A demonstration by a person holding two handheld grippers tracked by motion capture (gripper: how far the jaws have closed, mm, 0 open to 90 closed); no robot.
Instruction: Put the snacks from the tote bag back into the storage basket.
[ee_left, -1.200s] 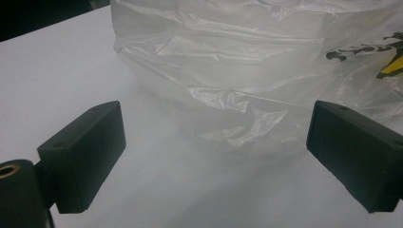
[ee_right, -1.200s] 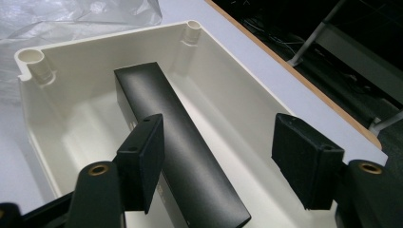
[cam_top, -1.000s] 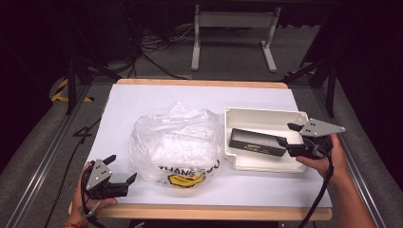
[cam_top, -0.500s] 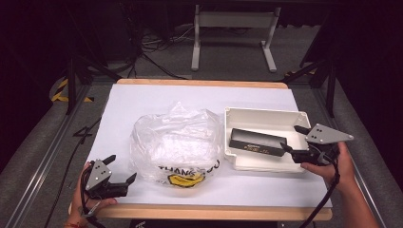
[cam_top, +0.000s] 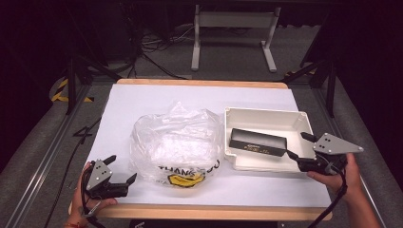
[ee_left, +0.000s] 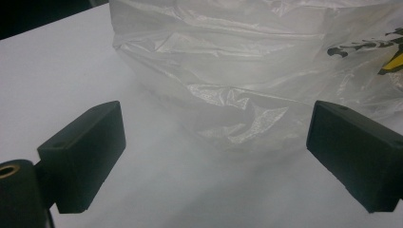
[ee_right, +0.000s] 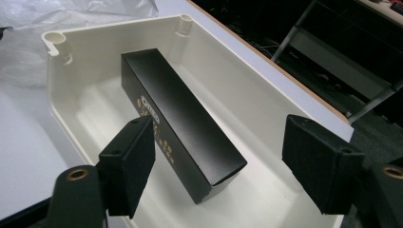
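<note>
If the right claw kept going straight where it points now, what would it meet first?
Most likely the long black cardboard box lying in the white plastic tray; its near end sits between the open right claw's jaws, though depth is uncertain.

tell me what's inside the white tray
A long black box with gold print lies inside the white tray, alone on its floor. The tray floor directly beneath the box is covered, so anything under it cannot be seen.
</note>
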